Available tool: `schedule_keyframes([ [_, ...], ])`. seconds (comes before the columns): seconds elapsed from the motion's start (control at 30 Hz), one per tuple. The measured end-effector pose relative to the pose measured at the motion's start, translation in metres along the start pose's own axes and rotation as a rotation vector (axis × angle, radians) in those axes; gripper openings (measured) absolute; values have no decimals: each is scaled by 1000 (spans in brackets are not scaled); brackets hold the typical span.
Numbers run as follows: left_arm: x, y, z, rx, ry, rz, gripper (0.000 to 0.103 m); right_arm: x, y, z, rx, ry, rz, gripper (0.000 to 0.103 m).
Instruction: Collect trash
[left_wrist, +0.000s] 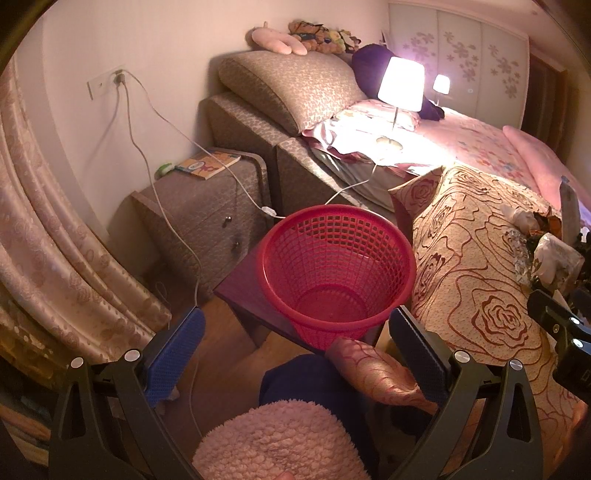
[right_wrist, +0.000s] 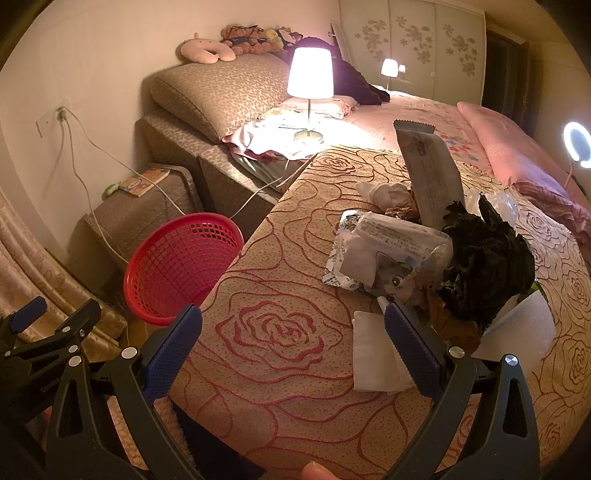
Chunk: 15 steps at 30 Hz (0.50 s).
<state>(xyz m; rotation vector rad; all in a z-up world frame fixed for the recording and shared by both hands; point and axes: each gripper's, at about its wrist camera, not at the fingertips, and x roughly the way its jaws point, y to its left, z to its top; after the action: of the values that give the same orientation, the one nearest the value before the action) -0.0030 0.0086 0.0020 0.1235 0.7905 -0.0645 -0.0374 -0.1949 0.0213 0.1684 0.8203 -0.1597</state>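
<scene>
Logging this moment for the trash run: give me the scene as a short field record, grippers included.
setting: bedroom, bedspread with a rose pattern
bin: red basket, looks empty, on a dark stool beside the bed
trash: pile on the bedspread, with wrappers, tissue, a black crumpled bag
nearest item: white napkin, flat, by the right gripper's finger
left gripper: open, holds nothing, aimed at the basket
right gripper: open, holds nothing, over the bedspread
lighting: table lamp on
</scene>
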Motion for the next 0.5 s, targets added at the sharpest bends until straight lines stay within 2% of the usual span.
schedule_keyframes([
  [0.5,0,1,-1,-2,1,-1,96,0,0,0,1,1,0,96],
])
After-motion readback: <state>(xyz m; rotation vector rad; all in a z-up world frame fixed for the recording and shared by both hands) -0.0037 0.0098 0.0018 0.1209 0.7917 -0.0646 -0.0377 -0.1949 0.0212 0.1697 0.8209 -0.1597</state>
